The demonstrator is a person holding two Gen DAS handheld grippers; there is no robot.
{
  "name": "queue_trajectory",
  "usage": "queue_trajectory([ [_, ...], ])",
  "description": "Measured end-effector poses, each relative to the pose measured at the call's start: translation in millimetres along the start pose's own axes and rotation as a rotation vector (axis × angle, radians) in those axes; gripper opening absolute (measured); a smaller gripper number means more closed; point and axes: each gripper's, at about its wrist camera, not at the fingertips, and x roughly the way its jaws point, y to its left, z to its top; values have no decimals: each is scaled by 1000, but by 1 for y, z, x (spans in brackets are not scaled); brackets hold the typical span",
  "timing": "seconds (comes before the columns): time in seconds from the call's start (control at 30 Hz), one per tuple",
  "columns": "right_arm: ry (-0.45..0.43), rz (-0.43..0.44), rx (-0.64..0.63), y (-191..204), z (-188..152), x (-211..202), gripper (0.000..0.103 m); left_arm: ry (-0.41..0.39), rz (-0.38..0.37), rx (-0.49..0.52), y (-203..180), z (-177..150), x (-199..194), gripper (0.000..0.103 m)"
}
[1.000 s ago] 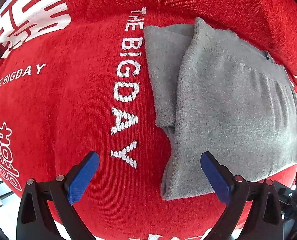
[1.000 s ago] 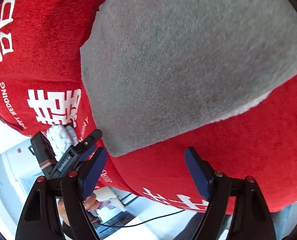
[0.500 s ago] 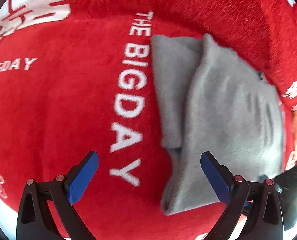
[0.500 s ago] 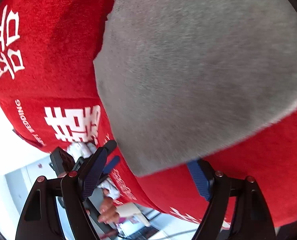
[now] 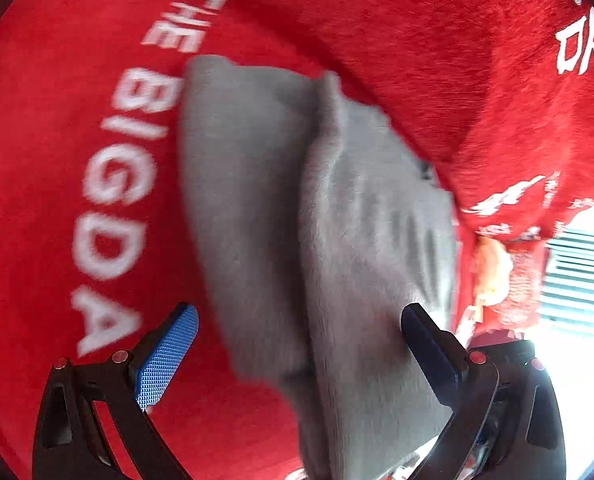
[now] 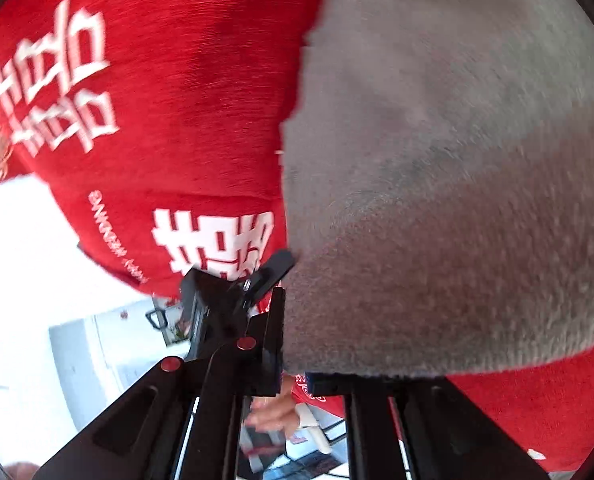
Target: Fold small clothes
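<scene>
Grey garment (image 5: pixel 337 240) lies part-folded near red cloth's (image 5: pixel 77 240) right edge. Right gripper (image 6: pixel 293 376) clenched on its corner; left gripper (image 5: pixel 297 352) spread, straddling hem. Risk: thin pinch slips, fold collapses.

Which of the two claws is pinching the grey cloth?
The right claw: its jaws are nearly together on the grey cloth's lower edge. The left claw is wide open, with the cloth merely lying between its jaws.
</scene>
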Motion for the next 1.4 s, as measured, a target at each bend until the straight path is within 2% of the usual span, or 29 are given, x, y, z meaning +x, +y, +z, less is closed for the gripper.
queue_trajectory([
  [0.17,26,-30,-48,7,0,-1,8,19,-56,59,-26,20,14,102],
  [0.27,54,-87,-51,-3,-7,7,8,31,9,100,-39,22,24,99],
  [0.33,84,-169,-64,-11,-13,12,8,51,68,104,-41,22,31,86],
  [0.4,144,-267,-76,-17,-17,18,13,66,116,108,-40,19,37,79],
  [0.47,223,-363,-88,-21,-22,20,20,59,118,121,-41,15,34,79],
  [0.5,247,-392,-100,-20,-23,17,28,60,125,126,-43,15,35,77],
  [0.57,252,-426,-148,-12,-21,4,32,57,190,145,-47,14,36,61],
  [0.63,198,-469,-214,1,-9,-15,32,41,278,168,-49,13,36,30],
  [0.67,151,-491,-249,9,0,-25,29,37,273,163,-48,13,34,26],
  [0.73,41,-563,-336,26,22,-42,5,10,247,137,-43,12,25,22],
  [0.8,-29,-633,-396,37,46,-47,5,-14,251,147,-45,8,21,20],
  [0.87,-41,-644,-421,38,62,-45,5,-38,251,165,-51,2,18,19],
  [0.97,16,-713,-463,27,81,-24,5,-76,196,159,-64,-2,7,18],
  [1.0,61,-744,-451,12,84,-17,4,-87,148,149,-69,-2,1,18],
  [1.03,69,-730,-438,1,84,-19,3,-99,97,144,-76,-2,-3,18],
  [1.13,60,-679,-449,-2,83,-27,3,-119,38,193,-111,-5,-10,18],
  [1.27,73,-580,-385,-15,89,-53,4,-116,13,287,-167,-11,-2,18],
  [1.4,23,-520,-368,-16,93,-95,7,-115,19,399,-230,-20,23,18],
])
